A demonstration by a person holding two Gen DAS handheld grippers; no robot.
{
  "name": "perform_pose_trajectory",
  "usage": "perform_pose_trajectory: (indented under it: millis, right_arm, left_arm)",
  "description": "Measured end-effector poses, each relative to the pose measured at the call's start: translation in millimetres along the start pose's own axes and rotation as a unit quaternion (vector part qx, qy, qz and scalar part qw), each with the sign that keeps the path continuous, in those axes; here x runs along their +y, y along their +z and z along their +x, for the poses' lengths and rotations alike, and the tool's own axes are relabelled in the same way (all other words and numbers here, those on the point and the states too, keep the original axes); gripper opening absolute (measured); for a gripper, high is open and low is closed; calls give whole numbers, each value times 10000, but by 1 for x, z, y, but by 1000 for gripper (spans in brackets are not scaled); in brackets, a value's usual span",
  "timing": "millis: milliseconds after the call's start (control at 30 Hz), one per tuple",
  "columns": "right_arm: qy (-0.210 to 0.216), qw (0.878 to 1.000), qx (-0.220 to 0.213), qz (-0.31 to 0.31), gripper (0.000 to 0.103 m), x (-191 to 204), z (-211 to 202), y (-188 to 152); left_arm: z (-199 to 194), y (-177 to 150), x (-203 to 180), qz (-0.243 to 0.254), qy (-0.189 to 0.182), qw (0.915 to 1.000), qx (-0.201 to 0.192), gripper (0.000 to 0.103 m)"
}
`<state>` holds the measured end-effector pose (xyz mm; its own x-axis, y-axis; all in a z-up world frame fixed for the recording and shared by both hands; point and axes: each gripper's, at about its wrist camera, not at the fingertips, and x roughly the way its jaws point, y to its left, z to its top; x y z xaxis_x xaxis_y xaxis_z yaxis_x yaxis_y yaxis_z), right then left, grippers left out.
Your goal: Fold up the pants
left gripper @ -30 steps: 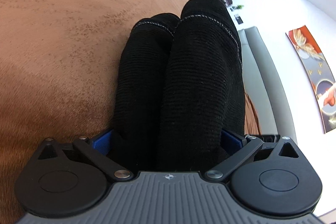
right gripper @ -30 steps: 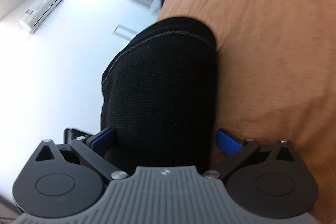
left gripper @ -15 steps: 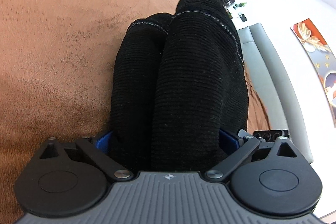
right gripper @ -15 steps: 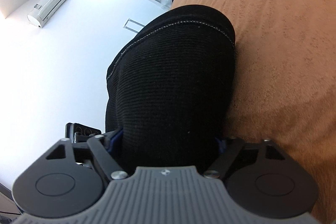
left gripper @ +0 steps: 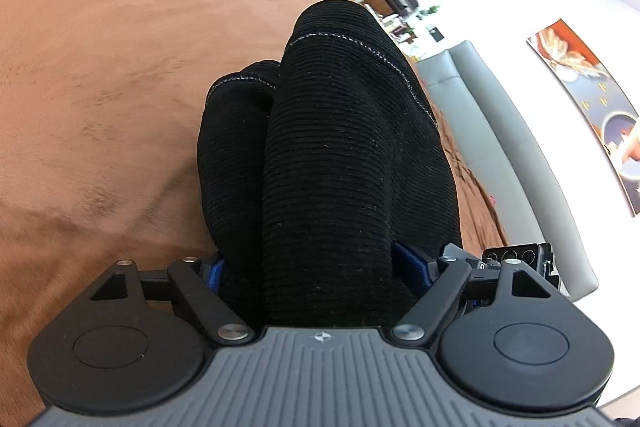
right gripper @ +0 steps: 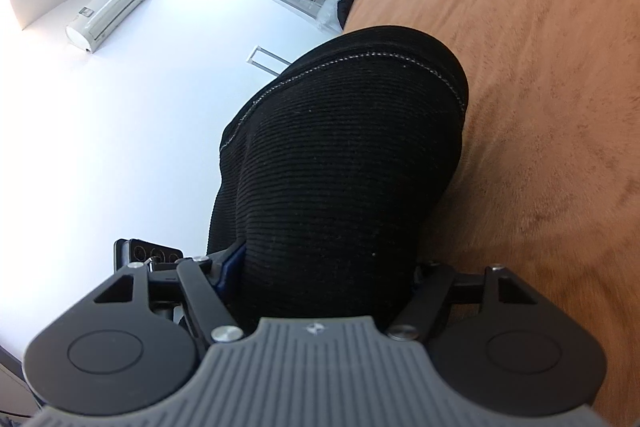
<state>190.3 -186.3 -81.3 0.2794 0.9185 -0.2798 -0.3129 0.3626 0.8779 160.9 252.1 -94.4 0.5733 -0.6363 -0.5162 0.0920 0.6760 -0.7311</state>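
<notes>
black ribbed pants (left gripper: 344,163) fill the frame's middle, bunched between both tongs: left gripper (left gripper: 316,267) and right gripper (right gripper: 324,267) have just been closing, clamping them above the brown blanket (left gripper: 120,67).

Blk linkages (left gripper: 208,301) – blue pads (left gripper: 408,261)

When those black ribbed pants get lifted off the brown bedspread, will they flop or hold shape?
Likely floppy: the black ribbed pants bulge in soft rolls. Probably grippy, judging by the ribbed knit. The bunched layers look bulky, so some may slip free.
</notes>
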Motion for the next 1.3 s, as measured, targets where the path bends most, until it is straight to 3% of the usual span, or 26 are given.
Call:
perform_pose_trajectory:
  millis: [300, 500, 700, 1000, 1133, 1300]
  right_arm:
    - [-29, 9994, -277, -221, 67, 33, -64, -16]
    - [-78, 9977, -599, -312, 67, 42, -111, -26]
    - [-259, 9944, -982, -287, 67, 35, -162, -45]
    - [-872, 9894, -1164, 43, 67, -5, -227, -79]
    - [-1128, 9861, -1217, 12, 67, -17, -252, -70]
    - [-1195, 9871, -1056, -169, 67, -39, -278, -22]
  left_arm:
    - [-9, -19, -50, 446, -218, 9988, 19, 93]
    - [6, -29, -90, 718, -372, 9967, 85, 93]
    - [39, -48, -122, 883, -588, 9938, 326, 93]
    - [116, -82, -137, 575, -896, 9898, 943, 93]
    - [144, -80, -150, 502, -994, 9880, 1073, 93]
    - [174, -62, -177, 490, -883, 9913, 848, 93]
